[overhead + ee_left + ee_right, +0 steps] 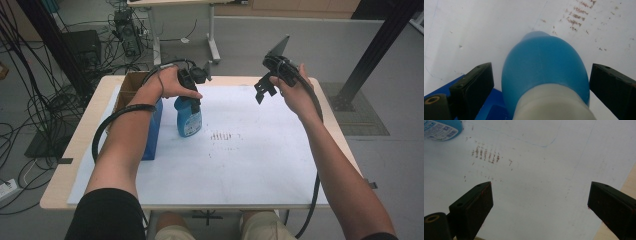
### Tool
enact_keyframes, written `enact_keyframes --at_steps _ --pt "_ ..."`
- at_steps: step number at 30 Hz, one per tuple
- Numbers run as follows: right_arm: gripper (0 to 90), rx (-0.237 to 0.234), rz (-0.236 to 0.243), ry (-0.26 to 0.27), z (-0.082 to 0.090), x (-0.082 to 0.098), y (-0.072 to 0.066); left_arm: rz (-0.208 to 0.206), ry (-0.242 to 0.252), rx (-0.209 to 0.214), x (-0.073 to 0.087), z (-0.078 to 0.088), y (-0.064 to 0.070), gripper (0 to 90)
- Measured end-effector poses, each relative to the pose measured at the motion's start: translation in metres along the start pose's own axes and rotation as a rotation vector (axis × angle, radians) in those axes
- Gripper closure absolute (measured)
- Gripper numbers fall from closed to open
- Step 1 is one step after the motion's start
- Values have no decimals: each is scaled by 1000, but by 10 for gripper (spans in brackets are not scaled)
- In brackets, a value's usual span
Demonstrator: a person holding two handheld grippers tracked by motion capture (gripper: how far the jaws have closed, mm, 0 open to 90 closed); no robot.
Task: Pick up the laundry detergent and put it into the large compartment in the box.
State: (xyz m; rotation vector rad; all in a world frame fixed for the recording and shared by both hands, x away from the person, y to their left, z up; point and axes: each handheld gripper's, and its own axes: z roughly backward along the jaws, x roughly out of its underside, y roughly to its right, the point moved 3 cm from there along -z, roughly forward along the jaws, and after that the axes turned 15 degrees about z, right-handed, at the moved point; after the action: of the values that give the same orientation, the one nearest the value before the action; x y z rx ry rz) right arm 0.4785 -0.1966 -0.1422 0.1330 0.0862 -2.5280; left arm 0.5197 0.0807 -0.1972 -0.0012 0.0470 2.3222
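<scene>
Nearest the high camera, the person's knees are showing just under the table's near edge, and both forearms are reaching forward over the white sheet (250, 170) that is covering most of the wooden table (60, 185). Farther in, a patch of brownish smudges (222, 136) is lying on the sheet near its middle, also showing in the right gripper view (486, 153).

Beyond that patch, a blue bottle (188, 116) is standing upright on the sheet toward the left, its label facing the person. Just to its left, a blue box (152, 131) is sitting at the sheet's left edge, with an open cardboard box (131, 85) behind it.

Over the bottle, the left gripper (192, 82) is hanging, held in the left hand (167, 82). In the left gripper view its jaws are standing wide apart on either side of the bottle (544, 67), with white sheet showing in the gap between each jaw and the blue body, so they are touching nothing; the bottle's white neck is sitting at the bottom of that view.

Well to the right, the right gripper (263, 90) is being held raised above the far right part of the sheet by the right hand (295, 92). Its jaws are spread wide with nothing between them, looking down on bare sheet, and the bottle's base is peeking in at the top left corner (442, 128).
</scene>
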Motion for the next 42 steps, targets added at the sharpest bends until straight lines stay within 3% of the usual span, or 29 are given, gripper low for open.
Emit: enact_keyframes --at_steps 1,12,22,32,42 --pt "59 1 0 -1 0 0 0 20 10 5 2 -1 1 64" --pt "59 3 3 2 -1 0 -1 23 12 1 4 -2 1 82" --pt "59 1 4 -3 -2 -1 -2 32 12 -18 4 -3 2 195" --pt "59 3 3 -2 -2 -1 -2 26 -5 5 0 -4 0 352" --pt "59 2 1 -2 -3 0 -2 33 -29 -1 -4 -4 2 358"
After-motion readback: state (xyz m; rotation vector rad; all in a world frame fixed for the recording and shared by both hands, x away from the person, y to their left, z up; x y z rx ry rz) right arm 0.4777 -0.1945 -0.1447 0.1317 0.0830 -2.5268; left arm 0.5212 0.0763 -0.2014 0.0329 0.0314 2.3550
